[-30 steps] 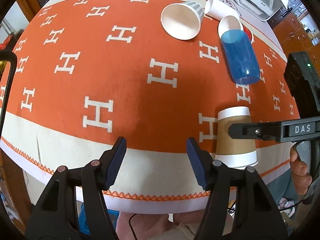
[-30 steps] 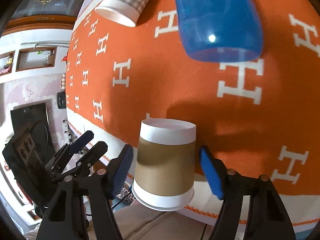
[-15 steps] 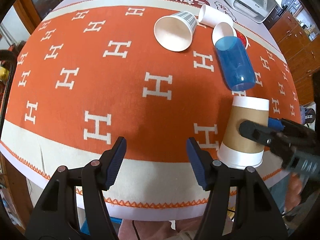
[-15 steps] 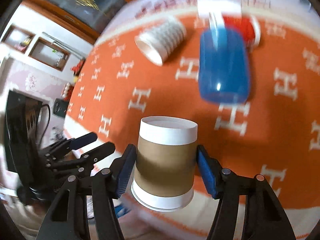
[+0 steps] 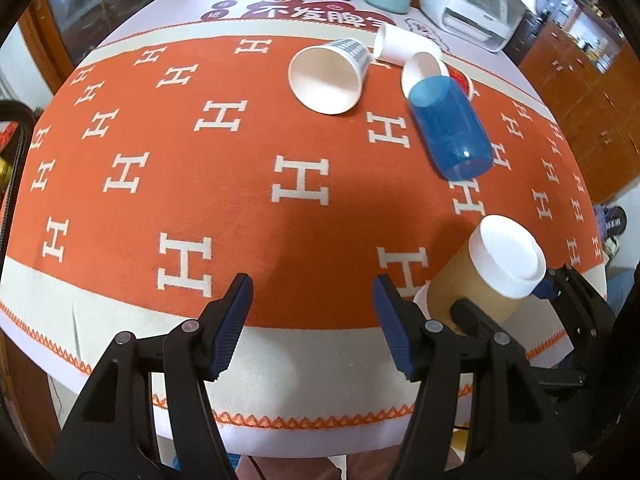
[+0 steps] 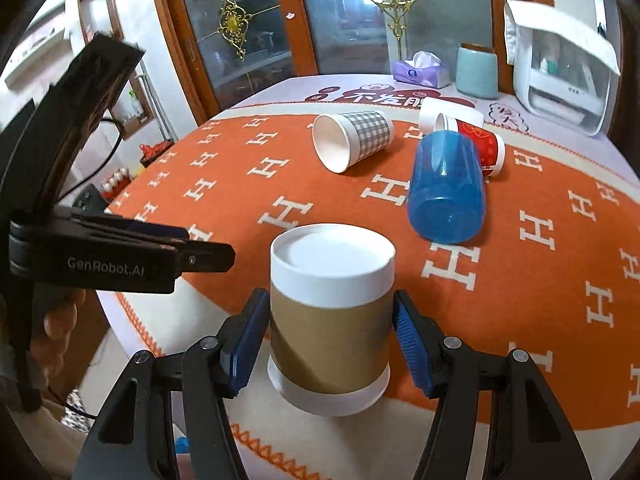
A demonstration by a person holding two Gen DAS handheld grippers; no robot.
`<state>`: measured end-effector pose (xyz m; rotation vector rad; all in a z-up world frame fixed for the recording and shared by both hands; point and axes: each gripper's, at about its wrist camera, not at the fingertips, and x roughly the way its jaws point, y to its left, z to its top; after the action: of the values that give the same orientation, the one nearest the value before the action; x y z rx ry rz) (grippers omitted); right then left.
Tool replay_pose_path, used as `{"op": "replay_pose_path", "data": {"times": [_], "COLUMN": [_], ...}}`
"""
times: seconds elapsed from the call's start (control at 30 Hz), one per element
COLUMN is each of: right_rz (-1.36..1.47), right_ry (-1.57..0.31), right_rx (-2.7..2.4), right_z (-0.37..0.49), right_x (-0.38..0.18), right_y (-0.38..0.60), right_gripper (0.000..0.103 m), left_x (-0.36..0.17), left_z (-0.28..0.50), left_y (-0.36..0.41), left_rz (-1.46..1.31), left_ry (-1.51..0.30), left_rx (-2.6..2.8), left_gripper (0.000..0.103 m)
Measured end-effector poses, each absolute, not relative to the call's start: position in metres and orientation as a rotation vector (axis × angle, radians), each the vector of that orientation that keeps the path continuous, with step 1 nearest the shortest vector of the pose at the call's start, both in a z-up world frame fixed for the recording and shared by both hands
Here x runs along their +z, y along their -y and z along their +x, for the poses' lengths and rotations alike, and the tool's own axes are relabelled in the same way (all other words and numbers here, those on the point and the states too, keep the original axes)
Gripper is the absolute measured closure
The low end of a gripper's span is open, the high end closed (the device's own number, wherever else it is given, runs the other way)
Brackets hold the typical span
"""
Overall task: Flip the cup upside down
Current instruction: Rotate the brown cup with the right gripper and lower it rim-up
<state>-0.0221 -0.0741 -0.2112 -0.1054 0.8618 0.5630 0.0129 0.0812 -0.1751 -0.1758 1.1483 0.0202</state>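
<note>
Five cups show in all: one held, four lying on their sides. In the left wrist view, the left gripper (image 5: 312, 312) sits at lower centre with its blue-padded fingers spread apart over the orange H-patterned tablecloth (image 5: 180, 140), nothing between them; the cloth's left and middle stretch is bare. To the right, at the lower right of the frame near the cloth's cream zigzag-trimmed border, the brown-sleeved paper cup (image 5: 488, 276) is tilted, base uppermost, pinched by the right gripper (image 5: 504, 300). Toward the upper right lie a grey-checked paper cup (image 5: 332, 76), a plain white paper cup (image 5: 400, 46), a red-printed paper cup (image 5: 424, 74) and a blue plastic tumbler (image 5: 452, 128), the last three clustered closely. In the right wrist view, the left gripper's body fills the left edge; at lower centre the right gripper's two pads (image 6: 248, 340) press both sides of the brown cup, base up, above the table's near edge.
</note>
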Motion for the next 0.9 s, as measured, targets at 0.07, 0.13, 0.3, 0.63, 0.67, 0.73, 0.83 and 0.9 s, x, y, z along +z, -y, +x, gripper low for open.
{"op": "replay_pose_path", "data": {"times": [0.07,0.13,0.3,0.63,0.67,0.73,0.83,0.9], "right_rz": [-0.117,-0.123,-0.075,0.053,0.079,0.109,0.13,0.132], "right_ry": [-0.877,-0.892,-0.91,-0.936,-0.947,-0.954,-0.952,-0.946], "right_rx": [0.534,0.503,0.428,0.326,0.316,0.302,0.279,0.263], "right_z": [-0.027,-0.03,-0.038,-0.06,-0.061,-0.065,-0.07,-0.073], "right_x": [-0.215,-0.218,-0.216,-0.18,-0.176,-0.169,-0.155,-0.142], "right_y": [0.072,0.072,0.079,0.108,0.112,0.117,0.124,0.126], "right_gripper": [0.038,0.034,0.022,0.019,0.019,0.019,0.019,0.019], "left_x": [-0.174,-0.172,-0.17,-0.158,-0.156,-0.151,-0.139,-0.13], "left_z": [0.009,0.006,-0.001,-0.012,-0.013,-0.016,-0.022,-0.025], "left_y": [-0.079,-0.076,-0.066,-0.052,-0.05,-0.047,-0.043,-0.042], "left_rz": [-0.147,-0.115,-0.071,-0.026,-0.02,-0.006,0.01,0.013], "left_ry": [-1.131,-1.111,-1.103,-1.101,-1.099,-1.089,-1.063,-1.048], "left_rx": [0.009,-0.007,-0.069,-0.128,-0.13,-0.13,-0.124,-0.116], "left_gripper": [0.044,0.044,0.042,0.037,0.037,0.037,0.037,0.037]}}
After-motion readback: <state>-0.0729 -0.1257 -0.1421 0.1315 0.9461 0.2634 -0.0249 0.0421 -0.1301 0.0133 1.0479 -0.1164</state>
